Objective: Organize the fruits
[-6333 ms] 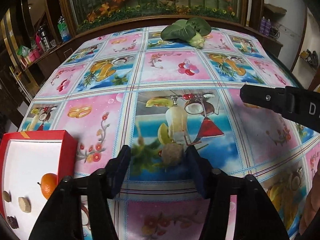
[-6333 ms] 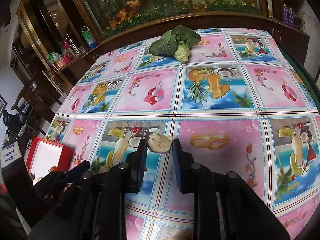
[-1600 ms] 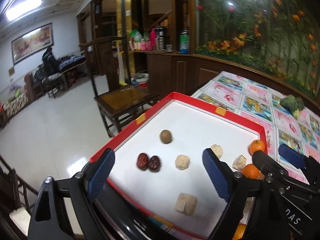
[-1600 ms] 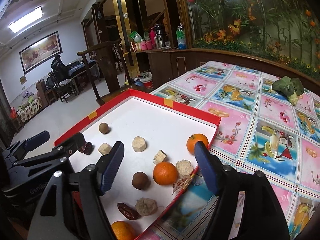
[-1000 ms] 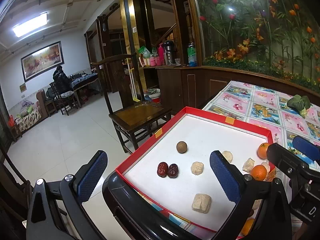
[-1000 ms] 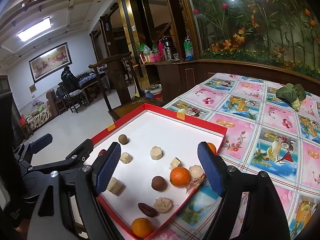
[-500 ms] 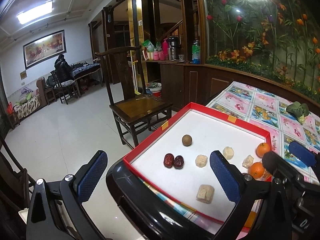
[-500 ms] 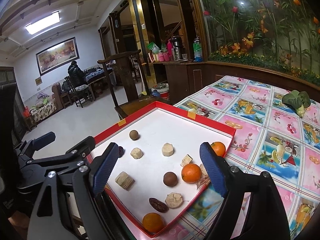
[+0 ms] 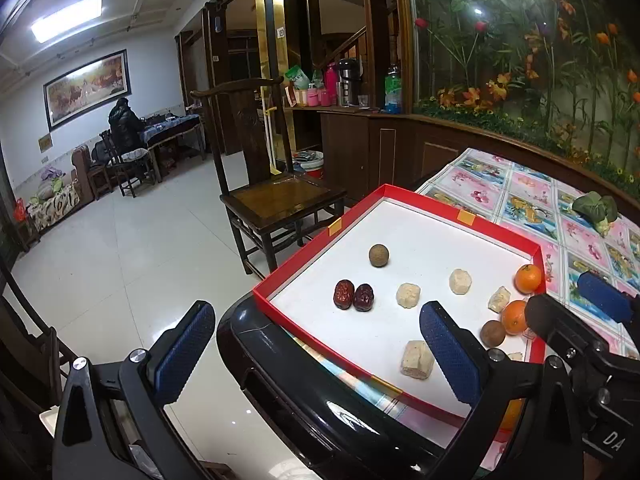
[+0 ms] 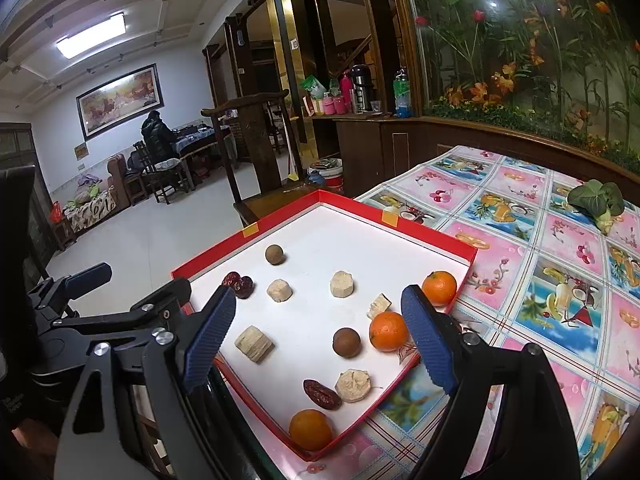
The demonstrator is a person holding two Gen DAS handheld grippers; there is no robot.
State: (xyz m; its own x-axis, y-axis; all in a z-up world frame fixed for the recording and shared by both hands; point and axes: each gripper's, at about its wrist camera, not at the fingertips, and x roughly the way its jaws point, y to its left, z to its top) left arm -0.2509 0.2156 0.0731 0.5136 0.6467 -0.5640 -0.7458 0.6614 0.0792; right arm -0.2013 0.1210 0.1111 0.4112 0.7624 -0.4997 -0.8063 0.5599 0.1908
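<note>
Both grippers hang above the table edge with their blue-padded fingers spread wide and nothing between them. The left gripper [image 9: 316,356] straddles the near-left corner of the red tray [image 9: 420,200], one finger out over the tiled floor [image 9: 120,248] and the other over the white tray bottom. The right gripper [image 10: 320,340] frames the tray's middle, with the left gripper's black frame visible at its left. The tray sits at the corner of the table, on a fruit-print tablecloth [image 10: 560,280]. Inside it lie three oranges: one [image 10: 439,288] against the far right wall, one [image 10: 388,331] just beside a round brown longan [image 10: 346,342], and one [image 10: 310,429] in the near corner. A second longan [image 10: 275,254] rests toward the far left. Two red dates [image 10: 239,284] touch each other at the left wall, and a single date [image 10: 322,394] lies touching a pale cut chunk [image 10: 352,385]. Other pale chunks are scattered across the white bottom, well apart. A leafy green vegetable [image 10: 598,200] lies on the cloth far from the tray. A wooden chair [image 9: 276,192] stands beside the table.
</note>
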